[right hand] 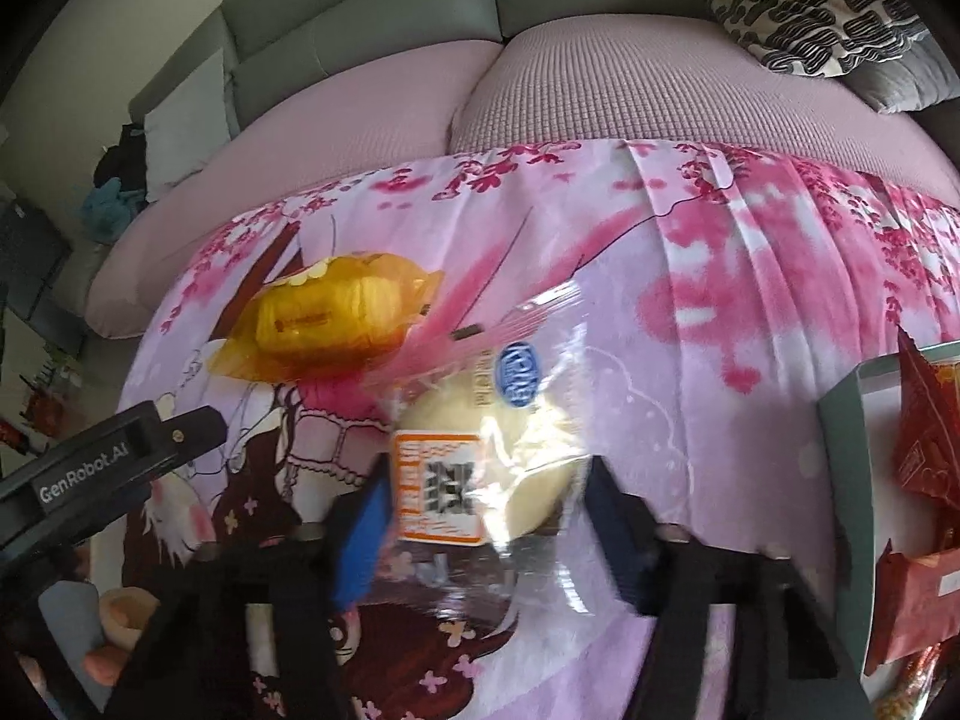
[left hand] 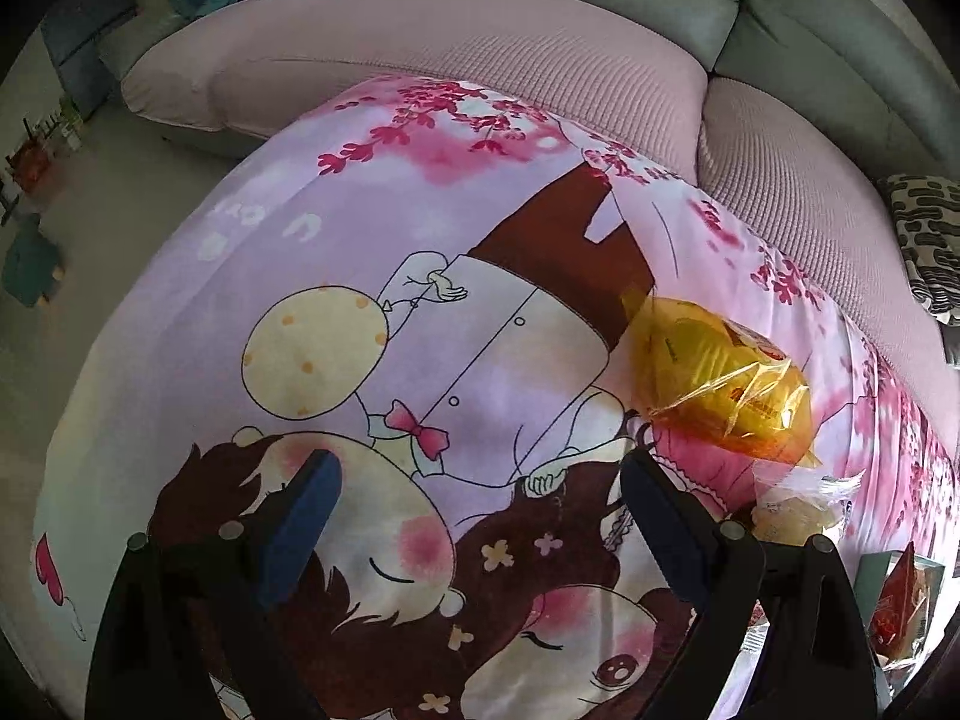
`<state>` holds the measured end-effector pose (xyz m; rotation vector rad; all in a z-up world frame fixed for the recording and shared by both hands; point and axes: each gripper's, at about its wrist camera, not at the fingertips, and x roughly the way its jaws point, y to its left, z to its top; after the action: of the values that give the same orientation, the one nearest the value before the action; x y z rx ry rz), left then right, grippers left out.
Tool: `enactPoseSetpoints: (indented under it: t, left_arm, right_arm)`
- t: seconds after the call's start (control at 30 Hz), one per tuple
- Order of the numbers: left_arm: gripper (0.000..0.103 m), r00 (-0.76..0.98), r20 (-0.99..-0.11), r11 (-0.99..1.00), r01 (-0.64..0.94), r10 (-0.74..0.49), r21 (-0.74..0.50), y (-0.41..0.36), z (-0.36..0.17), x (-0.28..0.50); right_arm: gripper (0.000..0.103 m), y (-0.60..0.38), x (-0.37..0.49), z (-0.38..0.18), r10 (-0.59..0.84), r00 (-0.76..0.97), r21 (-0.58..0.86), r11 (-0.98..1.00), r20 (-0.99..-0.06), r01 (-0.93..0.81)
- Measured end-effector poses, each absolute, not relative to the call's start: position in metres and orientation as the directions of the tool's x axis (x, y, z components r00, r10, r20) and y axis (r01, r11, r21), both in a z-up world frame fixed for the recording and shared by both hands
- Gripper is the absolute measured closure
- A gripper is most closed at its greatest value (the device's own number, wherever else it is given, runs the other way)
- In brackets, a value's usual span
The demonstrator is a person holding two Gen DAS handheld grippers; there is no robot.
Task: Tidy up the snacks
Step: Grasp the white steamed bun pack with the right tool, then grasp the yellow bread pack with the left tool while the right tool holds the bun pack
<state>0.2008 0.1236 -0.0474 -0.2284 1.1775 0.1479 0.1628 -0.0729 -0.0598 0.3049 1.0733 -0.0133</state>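
Note:
A pale round bun in a clear wrapper [right hand: 480, 450] with an orange label lies on the pink cartoon-print cloth [right hand: 720, 330]. My right gripper [right hand: 489, 480] straddles it, its pads against the wrapper on both sides. Behind and to the left lies a snack in a yellow wrapper [right hand: 330, 318]. In the left wrist view the yellow snack [left hand: 720, 384] is at the right, with the clear-wrapped bun [left hand: 792, 510] just below it. My left gripper [left hand: 477, 468] hangs open over bare cloth with nothing between its fingers. Its black body [right hand: 108, 468] shows at the left of the right wrist view.
A grey-green box [right hand: 840, 480] holding red snack packets [right hand: 924, 450] stands at the right edge of the cloth. Behind the cloth runs a sofa with a pink cover [right hand: 600, 90], and a black-and-white patterned cushion [right hand: 822, 6] lies on it. A hand [right hand: 120, 618] shows at lower left.

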Motion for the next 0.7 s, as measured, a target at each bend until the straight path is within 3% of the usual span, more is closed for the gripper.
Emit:
enactPoseSetpoints:
  t: [0.57, 0.7]
  left_arm:
    - [0.009, 0.399, -0.912, 0.968, -0.174, -0.099, -0.181, 0.101, -0.039, 0.211]
    - [0.009, 0.411, -0.902, 0.978, -0.096, -0.132, -0.187, 0.089, -0.034, 0.224]
  right_arm:
    - [0.049, -0.105, 0.154, -0.046, 0.057, 0.489, 0.169, 0.968, -0.870, 0.187]
    - [0.049, -0.117, 0.156, -0.045, 0.053, 0.486, 0.168, 0.966, -0.872, 0.196]
